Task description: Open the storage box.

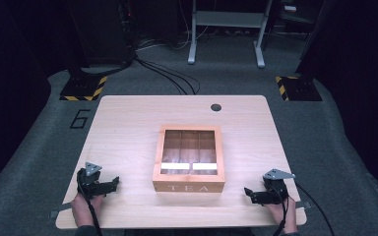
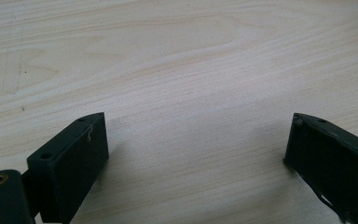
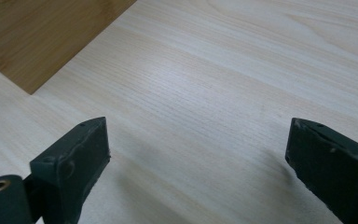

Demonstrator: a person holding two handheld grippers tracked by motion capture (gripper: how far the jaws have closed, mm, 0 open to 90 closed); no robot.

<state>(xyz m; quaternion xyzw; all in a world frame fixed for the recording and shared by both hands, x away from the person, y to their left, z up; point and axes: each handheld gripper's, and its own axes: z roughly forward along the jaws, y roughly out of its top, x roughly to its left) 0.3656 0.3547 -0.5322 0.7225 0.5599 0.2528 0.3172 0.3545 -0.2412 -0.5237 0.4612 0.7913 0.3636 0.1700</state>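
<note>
Wooden tea box (image 1: 189,187) (lid closed) centred.

Your left gripper (image 1: 109,184) and right gripper (image 1: 250,192) are matte black. Each carries a grey three-cornered plate on top and trails a black cable. Each jaw is a flat rectangular block with small screw holes along its edge.

My tabletop (image 1: 128,128) is pale wood with rounded corners and a dark round hole (image 1: 216,107) near its far edge, right of the middle. A wooden box marked TEA (image 1: 189,158) sits at its centre, glass lid shut, a little nearer my edge. My two grippers rest by the near corners, left (image 1: 109,185) and right (image 1: 250,193), jaws spread wide.
</note>
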